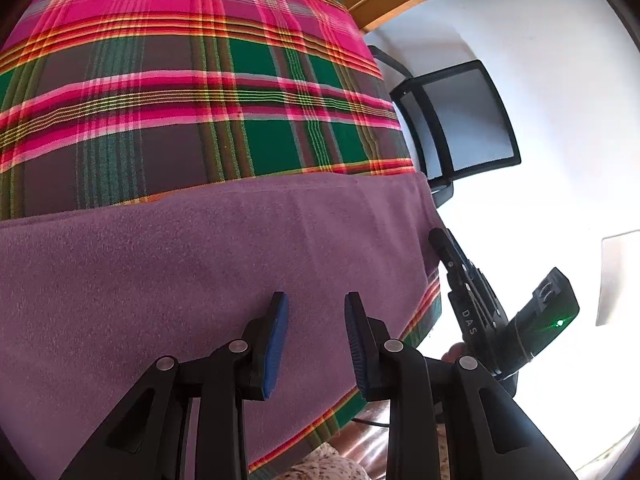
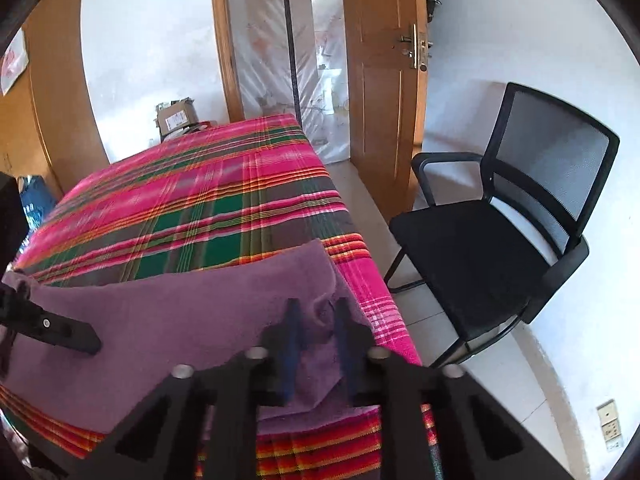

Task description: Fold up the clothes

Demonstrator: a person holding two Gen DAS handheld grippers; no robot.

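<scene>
Your purple cloth (image 1: pixel 208 264) lies flat across the near end of the tabletop (image 1: pixel 180 92), which is covered in a pink and green plaid spread, and its right-hand edge runs right along the side where the spread drops off. That edge is the weak spot: the cloth's corner (image 2: pixel 320 320) is bunched up between the pads of your right gripper (image 2: pixel 316 344), whose jaws stand narrow and look pinched on the fabric, though the picture is blurred there. If the pinch holds only a thin fold, I judge it can slip out as you lift, and the corner falls over the side rather than onto the cloth.

Your left gripper (image 1: pixel 316 340) hovers over the middle of the cloth with its jaws partly apart and nothing between them. With no hold on that side, a pull from the right may drag the whole piece toward the edge and skew the fold.

Watch the plaid spread too: a deep pinch could catch it along with the cloth and rumple it.

The black chair (image 2: pixel 500 232) stands near the right side of the tabletop; a wide swing could brush it.
</scene>
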